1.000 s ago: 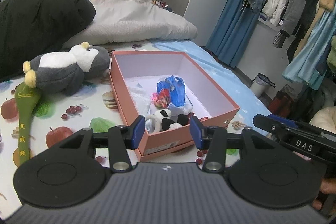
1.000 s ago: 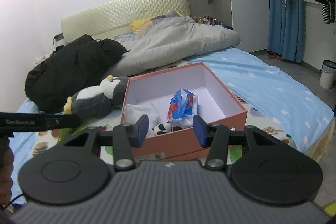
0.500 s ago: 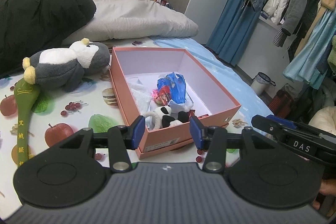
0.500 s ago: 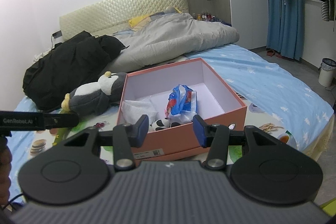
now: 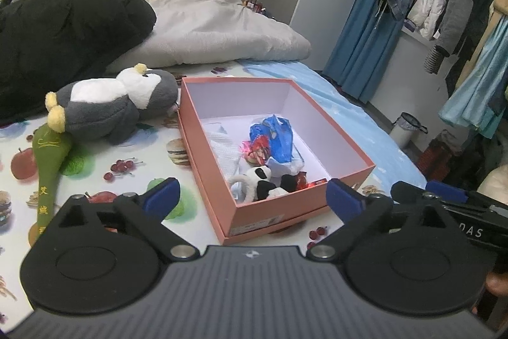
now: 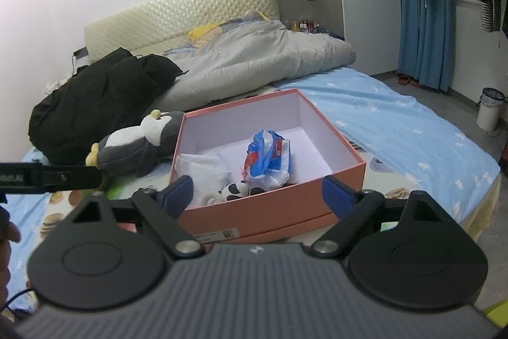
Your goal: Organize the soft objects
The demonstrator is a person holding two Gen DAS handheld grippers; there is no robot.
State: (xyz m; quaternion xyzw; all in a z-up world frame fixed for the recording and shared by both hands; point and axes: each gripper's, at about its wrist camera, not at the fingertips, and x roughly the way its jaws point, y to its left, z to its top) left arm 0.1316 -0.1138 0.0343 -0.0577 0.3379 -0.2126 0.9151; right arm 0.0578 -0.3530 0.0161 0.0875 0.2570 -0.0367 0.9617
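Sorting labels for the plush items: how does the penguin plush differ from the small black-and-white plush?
The penguin plush lies on the printed sheet outside the pink box, against its left wall; the small black-and-white plush sits inside the box at its near corner. The penguin is much bigger, and grey and white with yellow feet; the small one is only black and white. Both are soft toys, and neither is touched by a claw.

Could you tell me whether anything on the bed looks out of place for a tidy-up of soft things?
The penguin plush lies on its side outside the pink box, against its left wall, while a small panda toy sits inside.
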